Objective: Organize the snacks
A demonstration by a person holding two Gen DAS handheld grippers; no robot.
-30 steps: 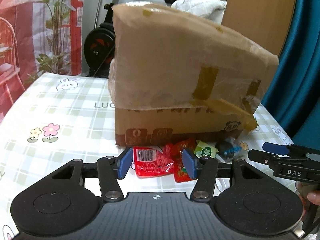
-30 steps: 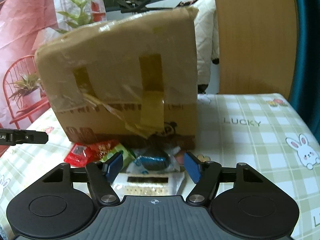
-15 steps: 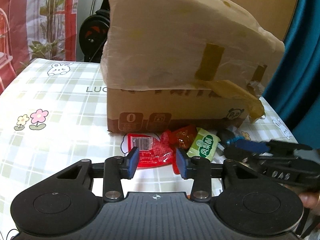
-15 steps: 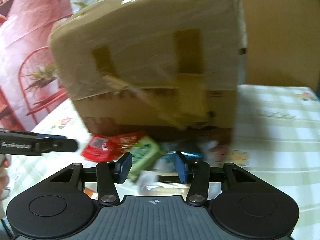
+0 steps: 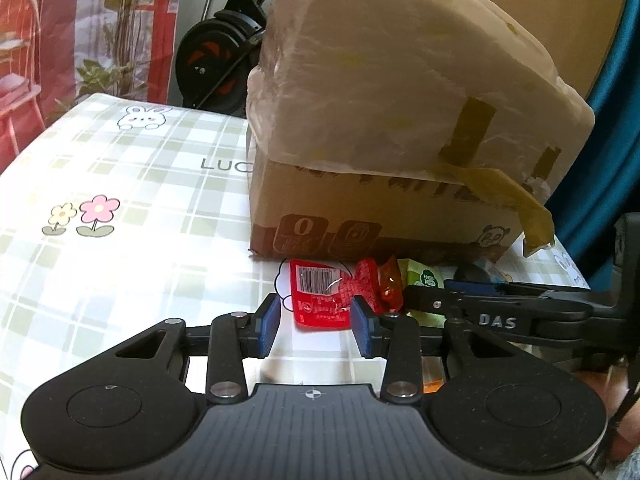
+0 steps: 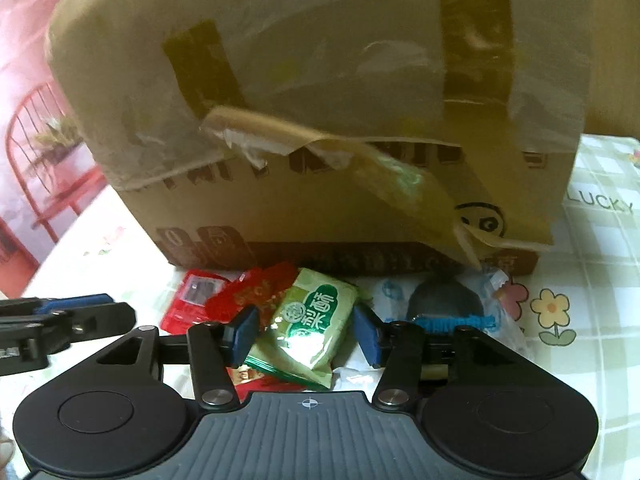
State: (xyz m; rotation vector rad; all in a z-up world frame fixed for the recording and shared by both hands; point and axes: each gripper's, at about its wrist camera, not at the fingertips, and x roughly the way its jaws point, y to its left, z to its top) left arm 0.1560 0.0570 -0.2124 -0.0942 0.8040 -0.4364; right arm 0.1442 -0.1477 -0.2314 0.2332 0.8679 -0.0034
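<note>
We find the taped cardboard box [image 5: 400,128] walling off the worktop's [image 5: 120,208] far side directly behind the snack packets [image 6: 312,320]. Loose tape [image 6: 420,208] hangs over them. Toward the worktop's left edge the checked cloth lies open; the right gripper [image 5: 500,312] crowds the other side.

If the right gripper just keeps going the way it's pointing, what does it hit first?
Most likely the green snack packet: it lies between the right gripper's fingers, whose jaws are opening, not pressing it. Behind it stands the cardboard box. Depth is hard to judge here.
</note>
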